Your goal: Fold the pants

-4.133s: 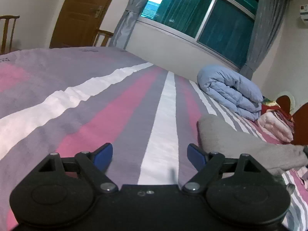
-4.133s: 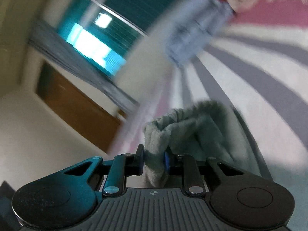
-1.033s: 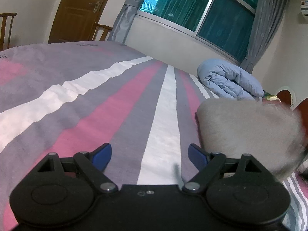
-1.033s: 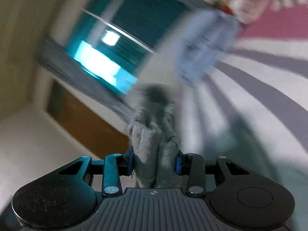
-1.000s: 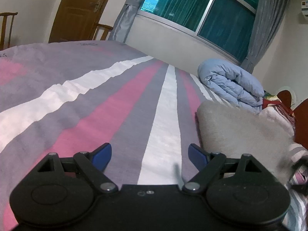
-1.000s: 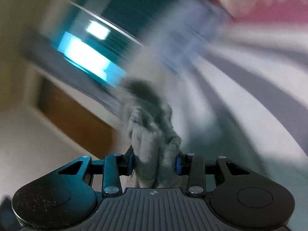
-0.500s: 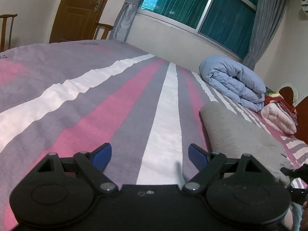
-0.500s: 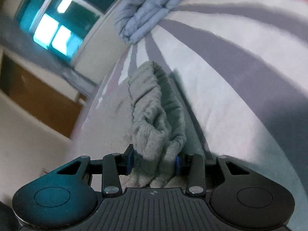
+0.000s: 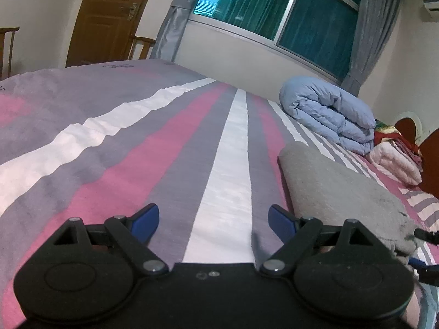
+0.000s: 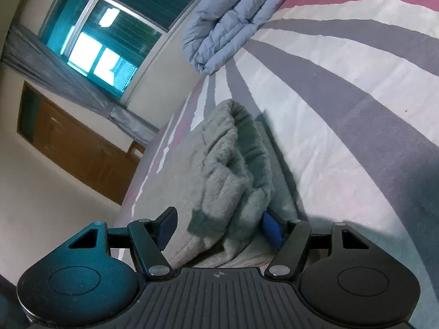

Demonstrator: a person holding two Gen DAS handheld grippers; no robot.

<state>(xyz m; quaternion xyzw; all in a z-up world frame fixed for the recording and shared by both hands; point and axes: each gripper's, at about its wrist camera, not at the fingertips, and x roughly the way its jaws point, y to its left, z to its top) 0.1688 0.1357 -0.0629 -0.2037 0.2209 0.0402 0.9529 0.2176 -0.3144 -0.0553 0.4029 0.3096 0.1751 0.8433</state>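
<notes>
While the left hand-held gripper [image 9: 212, 219] is idling low over the striped bedsheet [image 9: 137, 164], nothing is changing on that side: jaws are spread wide, nothing between them, same pose as a second ago. It is pointing along the bed toward the window wall, level, with the white stripe running between its fingers.

To its right the gray fleece pants [image 9: 337, 189] are now lying flat on the bed as a folded slab, where a second ago the fabric was lifted and blurred in the air. The rolled blue duvet [image 9: 326, 112] is sitting well beyond them, apart.

On the right side, the right hand-held gripper [image 10: 219, 226] is letting go. Half a second ago its pads were clamped on the bunched cloth; now the jaws are parted and the blue fingertips [image 10: 271, 229] are standing off either side of the pants [image 10: 233, 170]. The right pad looks like it is brushing the fleece, the left one is clear. The released edge is slumping in a loose ridge on top of the lower layer.

My read: the fold-over is being finished with this drop. The top edge is looking rumpled, so it is probably needing a smoothing pass or another fold.

Right gripper is rolled hard to one side, sitting close over the pants near their near end.
</notes>
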